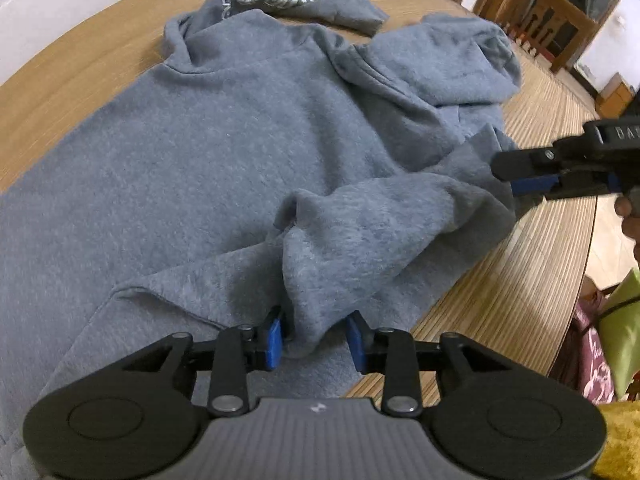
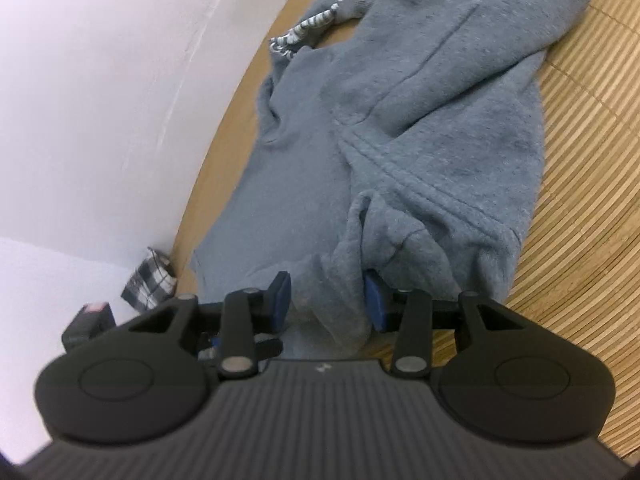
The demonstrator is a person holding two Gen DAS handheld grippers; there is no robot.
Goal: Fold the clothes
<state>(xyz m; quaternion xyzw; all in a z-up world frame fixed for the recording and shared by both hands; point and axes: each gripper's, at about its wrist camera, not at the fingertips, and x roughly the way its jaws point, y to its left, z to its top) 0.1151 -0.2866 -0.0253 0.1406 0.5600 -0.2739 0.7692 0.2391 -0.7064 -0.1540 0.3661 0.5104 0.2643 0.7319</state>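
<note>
Both tools pinch grey hoodie [image 1: 224, 152], hood away.

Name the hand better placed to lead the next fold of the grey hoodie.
Probably left. The left gripper pinches a raised fold near the grey hoodie's broad flat body; the right gripper grips bunched fabric at its edge beside the table.

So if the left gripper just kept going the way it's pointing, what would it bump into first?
The left gripper already has a fold of the grey hoodie between its fingers, so it would push into that cloth first, probably with the table right underneath.
</note>
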